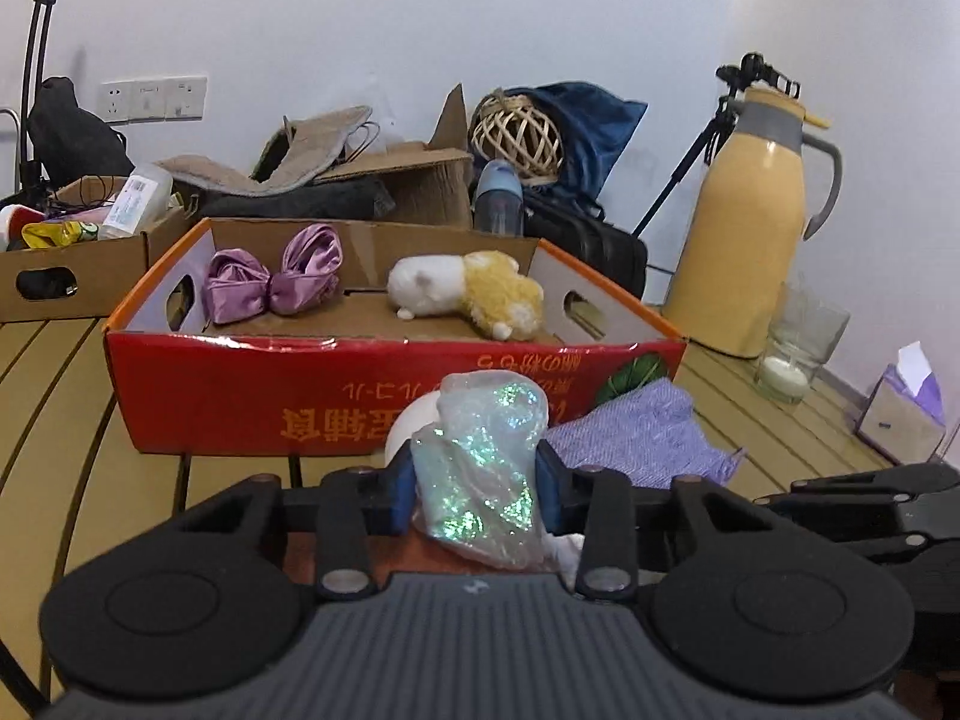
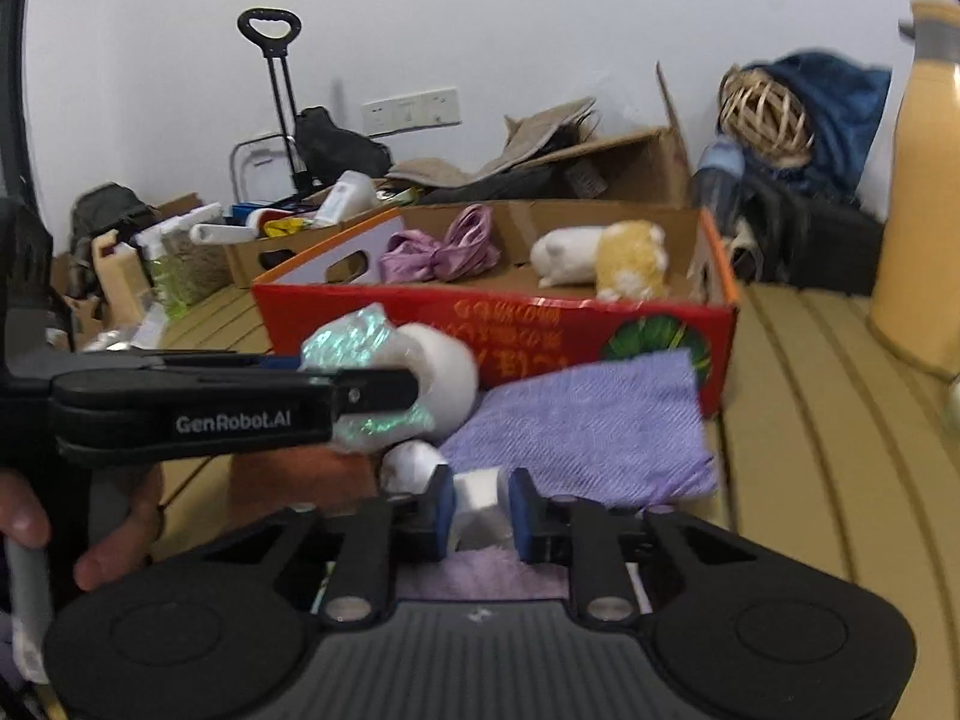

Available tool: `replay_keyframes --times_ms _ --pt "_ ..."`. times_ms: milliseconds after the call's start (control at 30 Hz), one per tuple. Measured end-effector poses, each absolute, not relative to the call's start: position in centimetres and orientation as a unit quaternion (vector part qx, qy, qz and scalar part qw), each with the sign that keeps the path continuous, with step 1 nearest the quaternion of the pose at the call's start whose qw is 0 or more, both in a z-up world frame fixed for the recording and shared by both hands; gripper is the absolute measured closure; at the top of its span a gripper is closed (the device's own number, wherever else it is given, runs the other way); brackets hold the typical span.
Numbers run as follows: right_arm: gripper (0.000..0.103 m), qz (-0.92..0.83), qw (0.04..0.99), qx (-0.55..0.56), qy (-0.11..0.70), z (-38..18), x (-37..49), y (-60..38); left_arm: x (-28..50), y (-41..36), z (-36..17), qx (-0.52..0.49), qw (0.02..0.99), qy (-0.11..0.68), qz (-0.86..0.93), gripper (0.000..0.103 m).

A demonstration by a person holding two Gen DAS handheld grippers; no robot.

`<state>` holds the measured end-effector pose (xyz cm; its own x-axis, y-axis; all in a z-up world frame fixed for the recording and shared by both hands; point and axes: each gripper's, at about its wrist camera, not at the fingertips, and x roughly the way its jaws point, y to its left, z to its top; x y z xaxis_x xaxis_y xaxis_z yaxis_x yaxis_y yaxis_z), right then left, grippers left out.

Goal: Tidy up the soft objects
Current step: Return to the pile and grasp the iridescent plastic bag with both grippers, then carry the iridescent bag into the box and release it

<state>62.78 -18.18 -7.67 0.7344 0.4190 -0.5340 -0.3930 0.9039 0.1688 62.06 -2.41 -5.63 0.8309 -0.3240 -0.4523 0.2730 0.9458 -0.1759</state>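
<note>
Two soft things already lie in the red box (image 1: 252,396): a satin bow (image 1: 273,279) at about ten o'clock on its floor and a plush (image 1: 465,294), white and yellow, at about two o'clock. The rest is unfinished, I judge, since more soft pieces sit on the slatted counter (image 1: 54,420) in front of the box. The left gripper (image 1: 474,480) has its fingers closed on a crinkled iridescent bag (image 1: 480,462), which bulges up between the blue pads; its film is thin, glossy and flecked green, and a round white object (image 2: 441,372) shows just behind it at the box's front wall. The right gripper (image 2: 480,510) is shut on a small white piece (image 2: 477,501), pale and slightly faceted; what it is made of I cannot tell. Just beyond that, at twelve o'clock from the right fingers, a lilac cloth (image 2: 588,426) lies flat with a woven, ribbed texture, one edge touching the box. A fuzzier lilac fabric (image 2: 480,576) shows beneath the right gripper. Both held pieces, the cloth and the white object are outside the box. The box itself is corrugated card, glossy red outside, plain brown inside, with hand slots in its side walls.
</note>
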Motion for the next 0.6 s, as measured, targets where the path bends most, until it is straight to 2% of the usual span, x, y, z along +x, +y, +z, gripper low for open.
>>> replay_keyframes --times_ms 233,367,600 --pt "0.089 0.220 0.936 0.037 0.272 -7.0 62.2 -18.4 60.3 -1.5 -3.4 -0.072 0.955 0.227 -0.178 0.066" --pt "0.089 0.217 0.948 0.058 0.226 -4.7 60.2 -19.4 55.9 -0.7 -0.3 -0.068 0.963 0.182 -0.185 0.066" --pt "0.089 0.222 0.954 0.109 0.171 -0.8 52.9 -20.9 46.4 2.1 2.6 -0.079 0.971 0.159 -0.162 0.065"
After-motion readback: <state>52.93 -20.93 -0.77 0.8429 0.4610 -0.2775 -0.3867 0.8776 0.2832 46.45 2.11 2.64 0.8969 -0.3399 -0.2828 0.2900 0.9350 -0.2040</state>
